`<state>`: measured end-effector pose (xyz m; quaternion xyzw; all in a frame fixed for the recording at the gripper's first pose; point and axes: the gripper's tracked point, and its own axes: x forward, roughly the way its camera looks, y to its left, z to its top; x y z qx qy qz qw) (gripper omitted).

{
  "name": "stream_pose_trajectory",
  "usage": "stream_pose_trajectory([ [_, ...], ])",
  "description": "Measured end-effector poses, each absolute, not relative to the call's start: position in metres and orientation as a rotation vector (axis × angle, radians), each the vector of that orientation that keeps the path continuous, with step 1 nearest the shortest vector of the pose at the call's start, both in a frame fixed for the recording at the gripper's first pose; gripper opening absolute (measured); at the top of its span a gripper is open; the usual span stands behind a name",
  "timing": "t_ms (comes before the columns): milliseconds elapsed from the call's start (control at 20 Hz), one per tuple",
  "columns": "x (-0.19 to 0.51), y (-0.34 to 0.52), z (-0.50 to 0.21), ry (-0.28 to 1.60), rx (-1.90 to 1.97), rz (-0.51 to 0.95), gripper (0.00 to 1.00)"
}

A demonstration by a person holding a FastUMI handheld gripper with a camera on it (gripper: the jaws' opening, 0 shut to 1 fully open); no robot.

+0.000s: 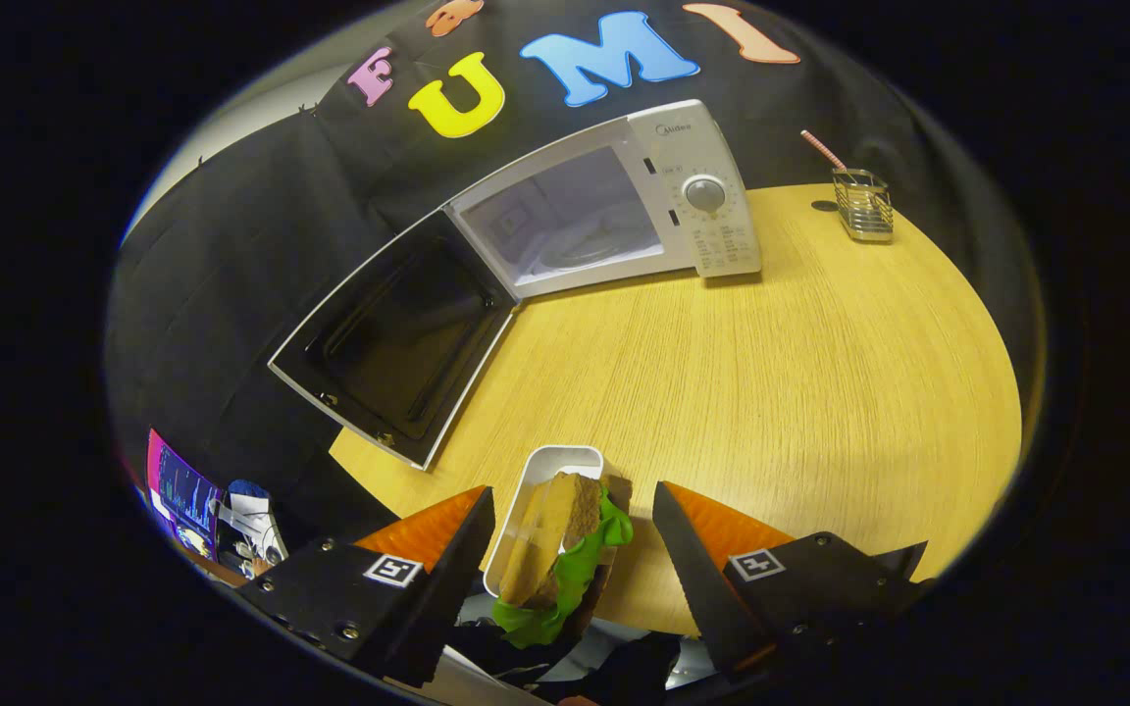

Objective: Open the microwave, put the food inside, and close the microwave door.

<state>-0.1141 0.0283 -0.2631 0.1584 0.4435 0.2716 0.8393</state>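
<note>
A white microwave stands at the far side of the round wooden table. Its door is swung wide open to the left, and the glass turntable shows in the lit cavity. A small white tray holding a sandwich of brown bread and green lettuce lies at the table's near edge. My gripper is open. The tray and sandwich lie between its fingers, with a gap on each side.
A wire holder with a striped straw stands at the back right of the table. The open door overhangs the table's left edge. Below the table on the left are a lit screen and some clutter.
</note>
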Motion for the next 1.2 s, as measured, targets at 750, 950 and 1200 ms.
stream_pose_trajectory([
  [750,-0.110,0.037,-0.237,1.015,0.503,0.477,0.27],
  [950,-0.088,0.044,-0.204,0.939,0.528,0.457,0.27],
  [1200,-0.055,0.067,-0.172,0.853,0.582,0.438,0.26],
])
